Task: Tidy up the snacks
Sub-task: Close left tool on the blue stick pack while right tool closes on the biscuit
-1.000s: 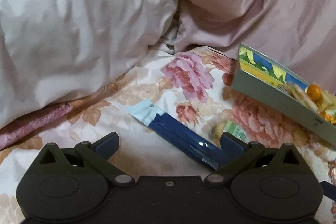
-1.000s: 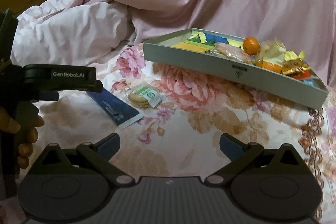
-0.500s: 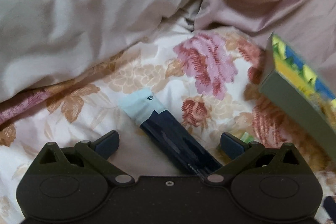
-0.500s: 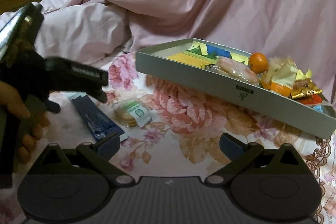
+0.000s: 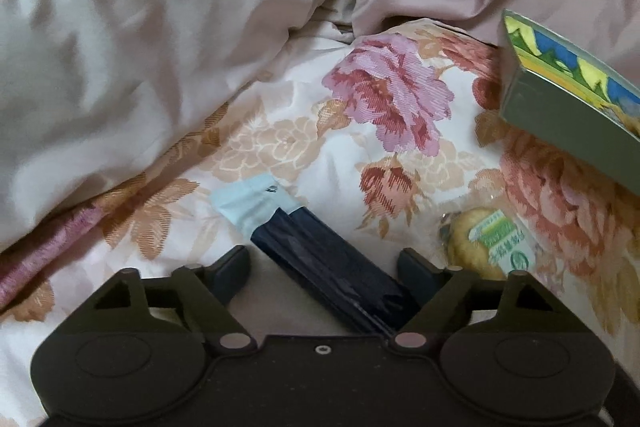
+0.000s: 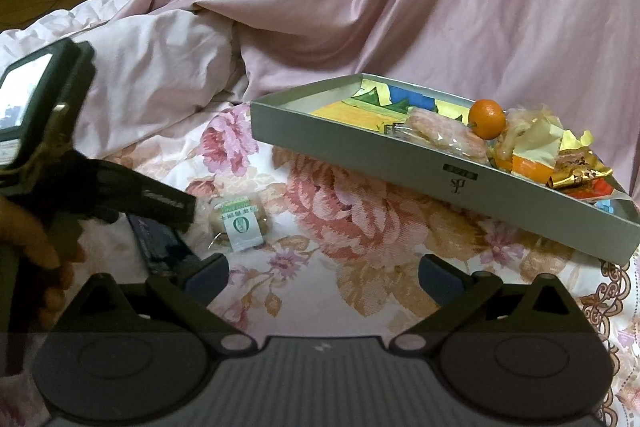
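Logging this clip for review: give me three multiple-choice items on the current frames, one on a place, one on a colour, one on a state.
1. Where does the wrapped biscuit lie?
A. in the grey tray
B. on the floral bedspread
C. in the right gripper

2. What colour is the round fruit in the grey tray?
A. orange
B. green
C. purple

3. How is the left gripper?
A. shut on the biscuit
B. out of view
C. open over the dark blue packet

Answers: 1 B, it rests on the floral bedspread, outside the tray. 2 A, plainly orange. 3 C, fingers spread, packet between them.
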